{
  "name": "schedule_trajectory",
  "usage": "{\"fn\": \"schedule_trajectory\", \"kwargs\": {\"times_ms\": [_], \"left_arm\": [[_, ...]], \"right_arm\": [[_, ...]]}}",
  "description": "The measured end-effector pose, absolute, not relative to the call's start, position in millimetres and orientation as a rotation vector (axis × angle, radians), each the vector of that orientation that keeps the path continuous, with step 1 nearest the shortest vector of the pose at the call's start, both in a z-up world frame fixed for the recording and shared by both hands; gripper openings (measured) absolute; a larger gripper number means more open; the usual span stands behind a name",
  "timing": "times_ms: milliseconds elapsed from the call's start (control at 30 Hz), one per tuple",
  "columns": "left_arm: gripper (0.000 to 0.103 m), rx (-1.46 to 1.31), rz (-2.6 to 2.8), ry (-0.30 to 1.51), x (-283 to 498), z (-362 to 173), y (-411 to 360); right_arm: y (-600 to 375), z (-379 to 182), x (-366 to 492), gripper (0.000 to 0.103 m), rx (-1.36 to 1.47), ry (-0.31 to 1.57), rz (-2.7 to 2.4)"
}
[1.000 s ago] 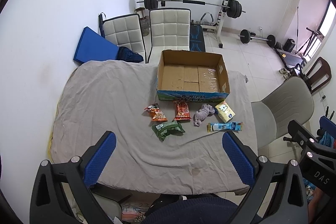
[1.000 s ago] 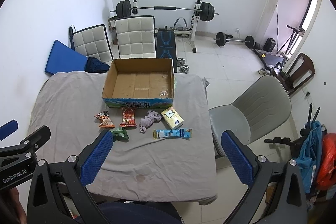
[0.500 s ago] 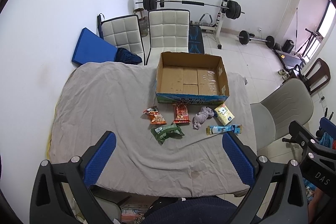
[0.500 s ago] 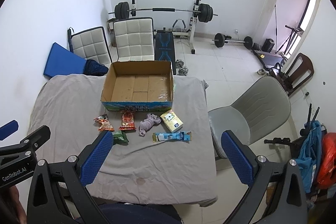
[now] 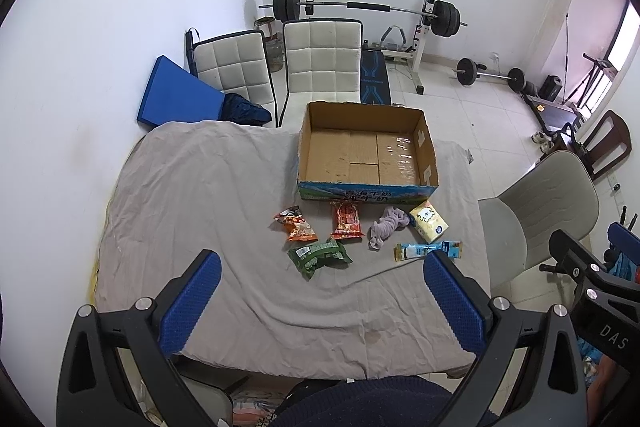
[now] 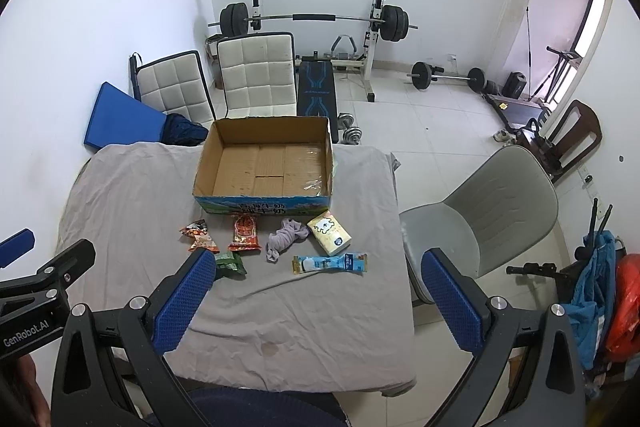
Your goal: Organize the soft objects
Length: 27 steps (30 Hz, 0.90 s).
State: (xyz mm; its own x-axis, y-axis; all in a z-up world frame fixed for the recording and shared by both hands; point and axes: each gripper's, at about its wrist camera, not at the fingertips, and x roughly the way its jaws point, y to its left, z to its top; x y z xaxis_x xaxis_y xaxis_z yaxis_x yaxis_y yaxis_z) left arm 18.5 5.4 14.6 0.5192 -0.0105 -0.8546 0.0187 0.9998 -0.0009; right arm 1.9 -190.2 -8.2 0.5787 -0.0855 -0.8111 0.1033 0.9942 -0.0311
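An empty cardboard box (image 5: 366, 151) (image 6: 264, 163) stands on a grey-clothed table (image 5: 192, 187) (image 6: 132, 195). In front of it lie an orange snack bag (image 5: 295, 225) (image 6: 199, 235), a red snack bag (image 5: 346, 220) (image 6: 245, 232), a green bag (image 5: 319, 255) (image 6: 230, 265), a purple cloth (image 5: 386, 227) (image 6: 285, 238), a yellow tissue pack (image 5: 429, 221) (image 6: 329, 233) and a blue-white packet (image 5: 428, 250) (image 6: 330, 263). My left gripper (image 5: 320, 301) and right gripper (image 6: 316, 301) are open and empty, held high above the table's near edge.
Two white padded chairs (image 5: 320, 59) and a blue mat (image 5: 176, 95) stand behind the table. A grey chair (image 6: 492, 207) is at its right side. A barbell rack (image 6: 316, 23) and weights stand by the far wall.
Both grippers have drawn back and up a little; the table and objects look slightly smaller and farther. Nothing on the table has moved.
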Motion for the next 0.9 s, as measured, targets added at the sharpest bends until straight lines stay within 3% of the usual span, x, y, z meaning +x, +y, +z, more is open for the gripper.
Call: {"fn": "schedule_trajectory", "kwargs": {"times_ms": [233, 467, 733, 867, 900], "left_arm": [[0.103, 0.007, -0.012, 1.024, 32, 8, 5], [0.103, -0.011, -0.039, 1.096, 91, -41, -7], [0.103, 0.085, -0.096, 1.257, 165, -145, -46], [0.086, 0.125, -0.119, 1.358, 196, -209, -67], [0.086, 0.138, -0.129, 1.378, 202, -223, -73]], "right_arm": [[-203, -24, 22, 0.103, 0.045, 0.991, -0.109], [-246, -75, 78, 0.103, 0.083, 1.061, -0.116], [-285, -198, 161, 0.103, -0.001, 1.222, -0.067], [-296, -275, 203, 0.103, -0.035, 1.3, -0.021], [-299, -293, 213, 0.103, -0.03, 1.322, -0.012]]}}
